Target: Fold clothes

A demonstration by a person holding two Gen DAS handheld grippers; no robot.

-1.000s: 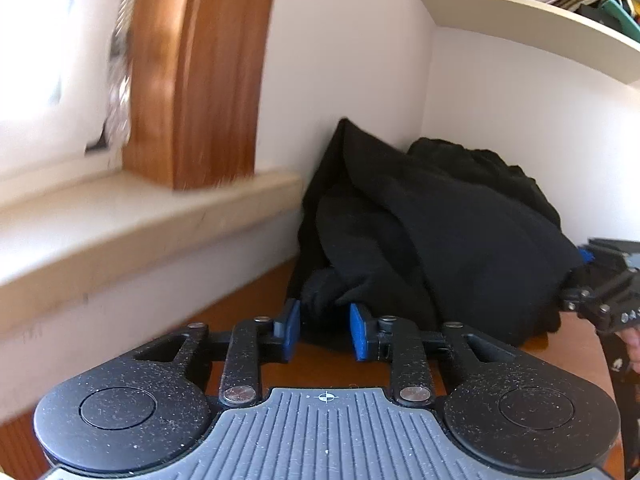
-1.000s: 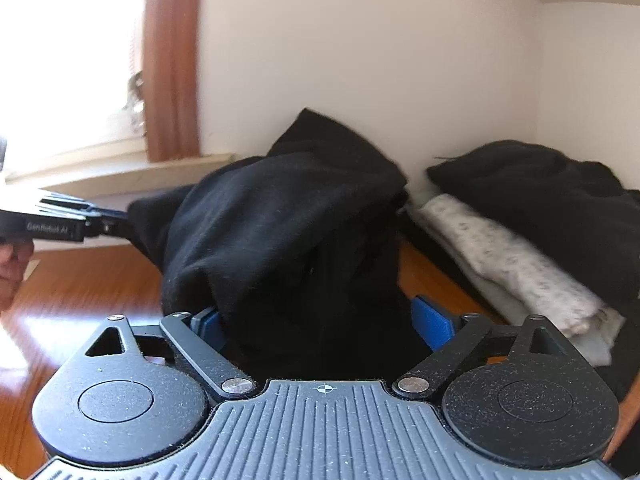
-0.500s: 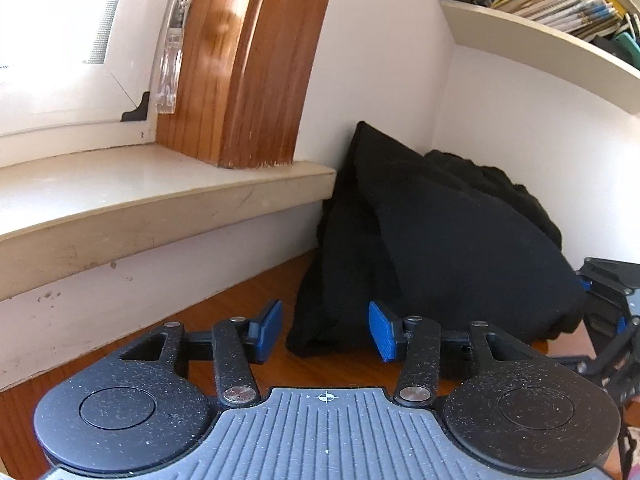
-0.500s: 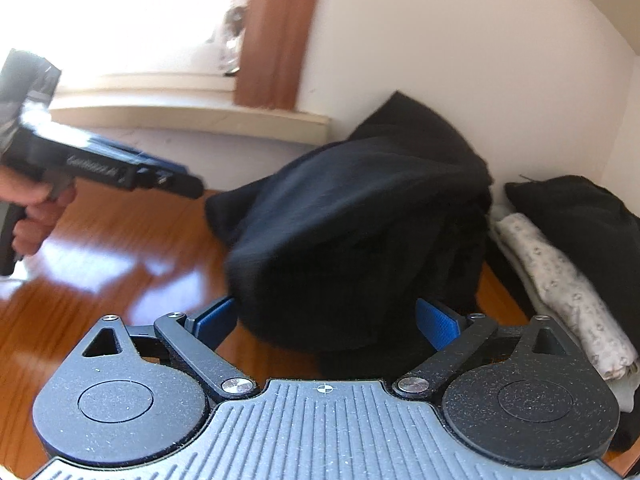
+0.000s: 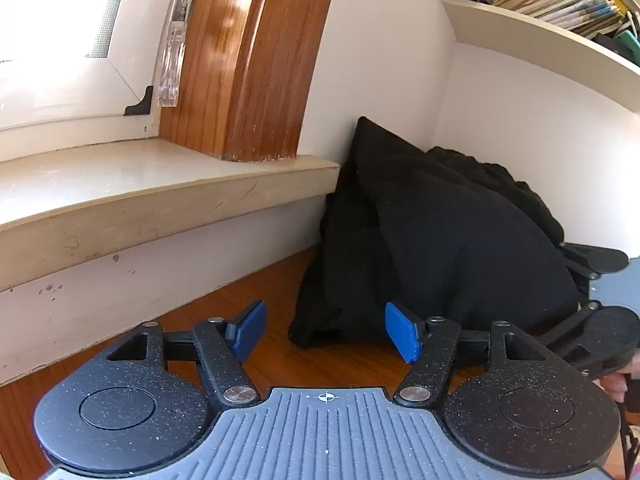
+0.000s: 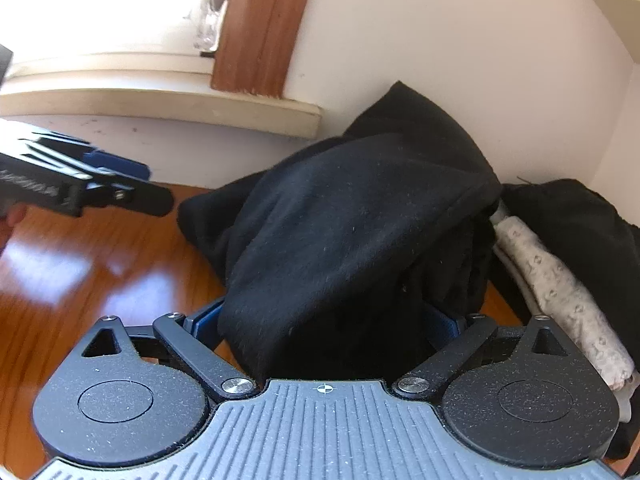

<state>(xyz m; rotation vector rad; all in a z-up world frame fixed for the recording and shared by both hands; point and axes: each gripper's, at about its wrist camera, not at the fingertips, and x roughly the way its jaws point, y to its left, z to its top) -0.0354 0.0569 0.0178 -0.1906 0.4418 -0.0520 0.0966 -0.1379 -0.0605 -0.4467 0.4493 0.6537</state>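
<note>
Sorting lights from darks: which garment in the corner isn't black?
The folded pale patterned cloth, wedged between the big black garment and the black heap at the wall. It is off-white with small grey marks.

Black garment bundled between the right gripper's wide-set jaws

The right gripper [image 6: 326, 322] fills the lower frame at six o'clock, its blue pads [image 6: 204, 320] either side of a heaped black garment [image 6: 352, 240] on the wooden table [image 6: 80, 272]. At nine o'clock the left gripper [image 6: 120, 184] reaches in, apart from the cloth. At three o'clock lie a pale patterned folded cloth [image 6: 560, 288] and a second dark garment [image 6: 580, 220].
</note>
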